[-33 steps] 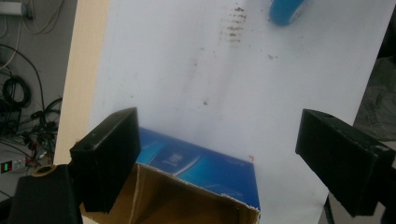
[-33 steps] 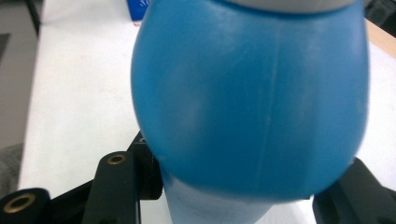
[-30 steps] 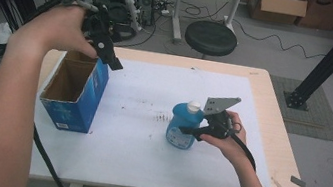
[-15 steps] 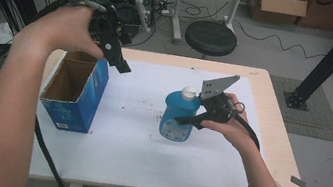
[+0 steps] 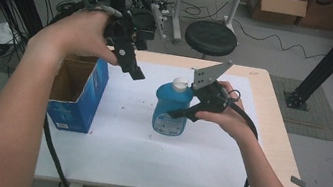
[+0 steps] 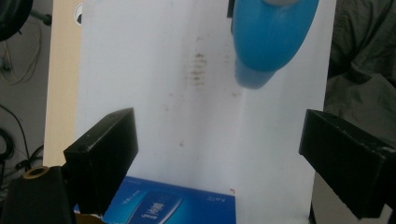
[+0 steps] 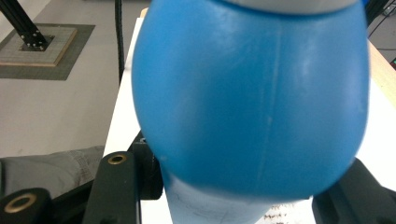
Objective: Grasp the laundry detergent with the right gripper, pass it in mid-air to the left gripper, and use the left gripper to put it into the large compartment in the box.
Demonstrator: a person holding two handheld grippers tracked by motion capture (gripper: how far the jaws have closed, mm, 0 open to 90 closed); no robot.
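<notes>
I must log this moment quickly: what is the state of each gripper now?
Left gripper: open, nothing between its fingers, which have just been opening wider.
Right gripper: closed on the blue bottle, held above the table.

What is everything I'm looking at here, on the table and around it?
bottle: one, blue with a white cap, held over the white mat
box: one, blue cardboard, top open, table's left edge
white mat: one, covers the tabletop
table: one, light wood
stool: one, black, behind the table
cardboard boxes: several, brown, on the floor at the back
left gripper: one, black, jaws just opening, nothing between them, above the box
right gripper: one, black, clamped on the bottle
</notes>
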